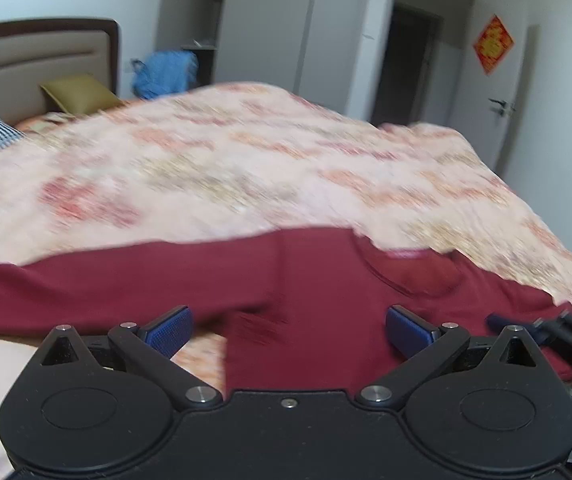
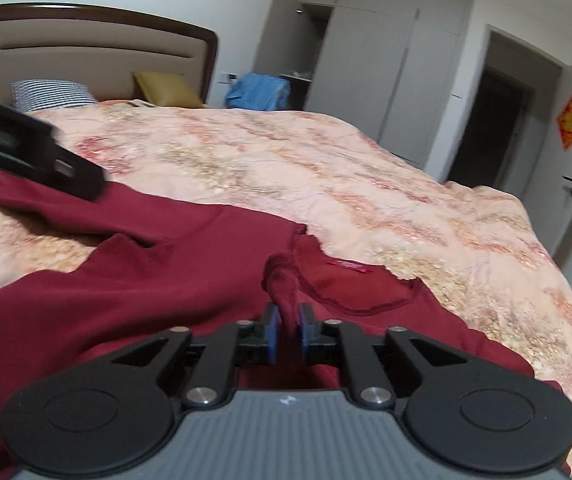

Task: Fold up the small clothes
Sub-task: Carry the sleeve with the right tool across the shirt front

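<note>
A dark red long-sleeved top (image 1: 305, 276) lies spread on the bed's floral cover (image 1: 246, 160), one sleeve stretched to the left. My left gripper (image 1: 289, 328) hovers just above its body, jaws wide open and holding nothing. In the right wrist view the top (image 2: 126, 300) shows its neckline and label (image 2: 349, 266). My right gripper (image 2: 289, 330) stands slightly open at the neckline's left side. A bunched fold of red fabric (image 2: 284, 280) lies loosely between its blue pads (image 2: 272, 332). Part of the left gripper's body (image 2: 34, 148) crosses the upper left over the sleeve.
A padded headboard (image 2: 86, 48), an olive pillow (image 2: 166, 88) and a striped pillow (image 2: 50, 92) stand at the bed's far end. Beyond them are a blue bag (image 2: 258, 92), a wardrobe (image 2: 365, 60), a dark doorway (image 2: 493, 128) and a door (image 1: 501, 80).
</note>
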